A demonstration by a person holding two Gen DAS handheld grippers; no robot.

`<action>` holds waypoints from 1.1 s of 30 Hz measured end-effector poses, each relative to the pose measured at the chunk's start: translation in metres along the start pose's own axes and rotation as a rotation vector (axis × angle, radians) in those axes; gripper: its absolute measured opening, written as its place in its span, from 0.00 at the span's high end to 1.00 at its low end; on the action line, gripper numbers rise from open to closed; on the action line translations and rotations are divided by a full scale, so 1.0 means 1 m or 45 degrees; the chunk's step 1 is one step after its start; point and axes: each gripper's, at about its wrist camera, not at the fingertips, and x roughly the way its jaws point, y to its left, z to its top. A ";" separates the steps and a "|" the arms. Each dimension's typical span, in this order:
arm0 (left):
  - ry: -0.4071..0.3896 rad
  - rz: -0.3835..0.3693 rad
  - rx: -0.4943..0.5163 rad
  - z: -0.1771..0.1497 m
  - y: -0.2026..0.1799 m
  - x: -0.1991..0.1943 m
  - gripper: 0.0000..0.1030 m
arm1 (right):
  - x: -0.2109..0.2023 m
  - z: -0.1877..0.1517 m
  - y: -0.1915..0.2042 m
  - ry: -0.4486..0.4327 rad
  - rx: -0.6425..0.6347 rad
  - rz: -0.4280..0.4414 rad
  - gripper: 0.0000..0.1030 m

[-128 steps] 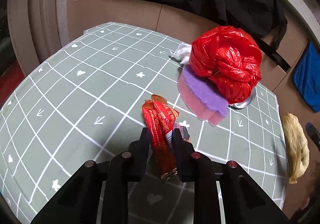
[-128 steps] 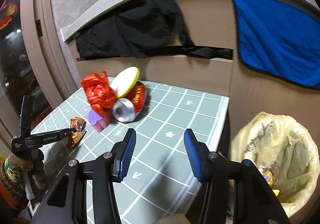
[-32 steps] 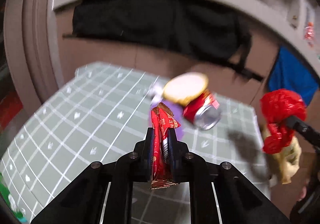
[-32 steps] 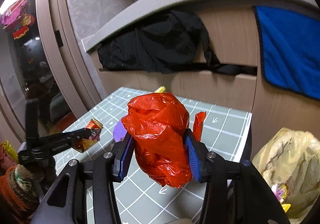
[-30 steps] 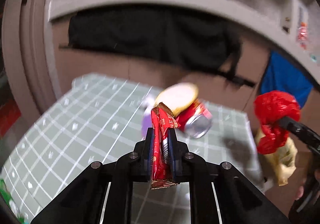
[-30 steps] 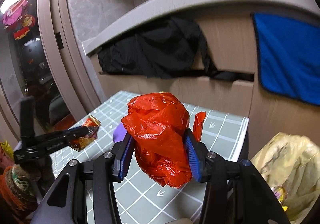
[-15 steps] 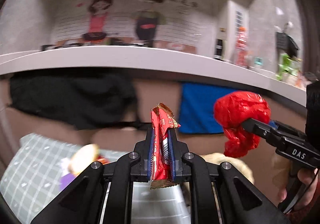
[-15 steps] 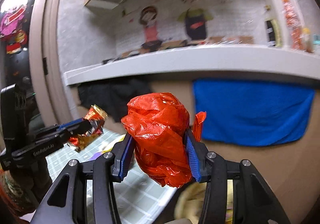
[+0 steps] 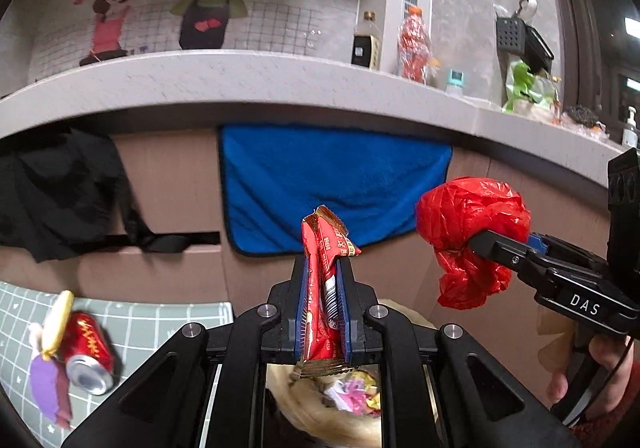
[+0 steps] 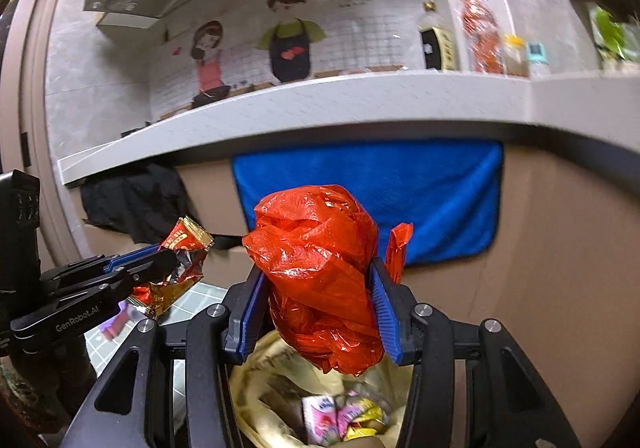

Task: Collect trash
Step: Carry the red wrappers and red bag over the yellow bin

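My left gripper (image 9: 322, 280) is shut on a red snack wrapper (image 9: 322, 288) that stands upright between its blue pads. Below it lies the mouth of a yellow trash bag (image 9: 320, 404) with wrappers inside. My right gripper (image 10: 318, 288) is shut on a crumpled red plastic bag (image 10: 320, 272), held above the same yellow trash bag (image 10: 264, 388). In the left wrist view the red plastic bag (image 9: 472, 232) hangs at the right. In the right wrist view the snack wrapper (image 10: 176, 264) shows at the left. A red can (image 9: 88, 348) with a purple sponge (image 9: 48, 388) lies on the table.
The grey-green grid table (image 9: 160, 324) ends just left of the trash bag. A blue towel (image 9: 328, 176) and a black garment (image 9: 60, 188) hang on the brown panel under a grey counter (image 9: 280, 84) with bottles. A person's hand (image 9: 592, 368) holds the right gripper.
Both grippers have swung right, off the table and up, keeping their loads. The table and can have slid to the left edge of view, and the yellow trash bag has come in beneath both grippers.
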 end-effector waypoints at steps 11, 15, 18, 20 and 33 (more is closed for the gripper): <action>0.093 -0.037 -0.023 -0.018 -0.008 0.033 0.86 | 0.016 -0.027 -0.026 0.070 0.086 0.009 0.56; 0.135 -0.051 -0.042 -0.026 -0.007 0.044 0.86 | 0.026 -0.036 -0.028 0.106 0.102 0.015 0.56; 0.158 -0.049 -0.047 -0.032 -0.006 0.051 0.86 | 0.031 -0.042 -0.028 0.125 0.100 0.010 0.56; 0.167 -0.053 -0.052 -0.035 -0.005 0.054 0.86 | 0.035 -0.046 -0.030 0.139 0.104 0.009 0.56; 0.237 -0.087 -0.102 -0.050 0.002 0.075 0.86 | 0.055 -0.060 -0.036 0.206 0.139 0.012 0.56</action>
